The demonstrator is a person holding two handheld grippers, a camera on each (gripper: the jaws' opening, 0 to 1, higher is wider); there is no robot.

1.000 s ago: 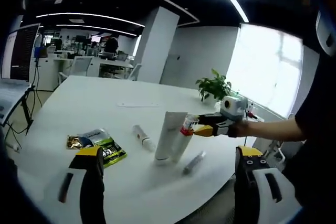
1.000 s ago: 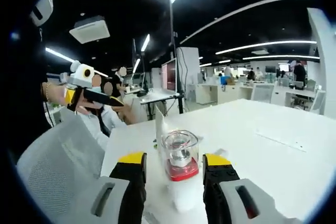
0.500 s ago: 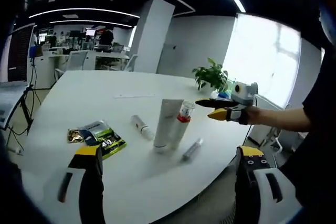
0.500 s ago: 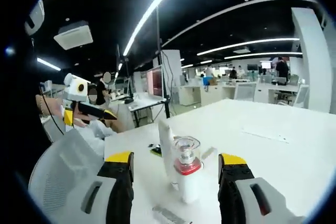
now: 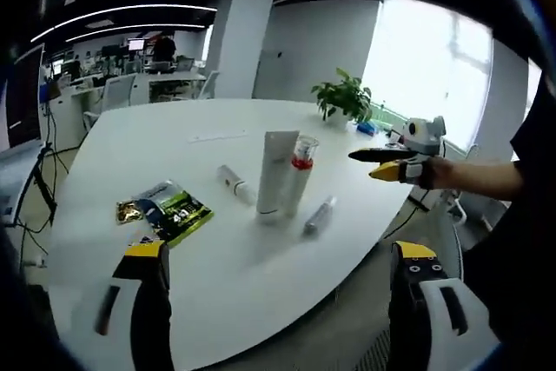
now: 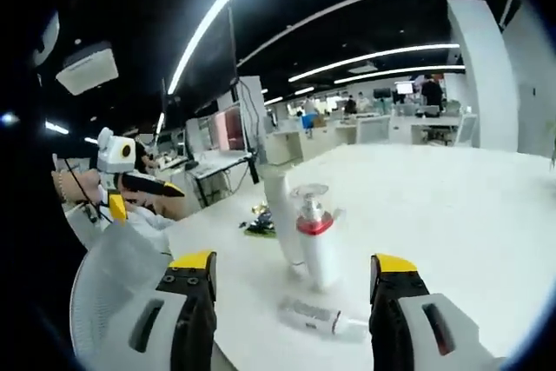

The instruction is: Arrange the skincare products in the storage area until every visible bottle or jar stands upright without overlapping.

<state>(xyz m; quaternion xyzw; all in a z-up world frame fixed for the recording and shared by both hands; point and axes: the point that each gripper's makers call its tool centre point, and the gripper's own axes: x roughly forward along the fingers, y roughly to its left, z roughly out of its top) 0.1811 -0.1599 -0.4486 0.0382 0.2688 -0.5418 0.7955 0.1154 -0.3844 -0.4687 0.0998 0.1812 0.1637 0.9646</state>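
Note:
A white tube stands upright on the white table, and a pump bottle with a red band and clear cap stands upright against its right side. A white tube lies flat to their left and a slim grey tube lies to their right. My left gripper hovers open well short of them. My right gripper, held in a hand, hangs open off the table's right edge. In the right gripper view, my right gripper is open, back from the pump bottle, the white tube and the slim tube.
Green and gold sachets lie on the table's left part. A potted plant stands at the far edge. A mesh office chair sits beside the table below my left gripper. Desks and people fill the room beyond.
My right gripper has opened wider and drawn back from the pump bottle, which stays standing beside the white tube. The left gripper view has pulled back and risen.

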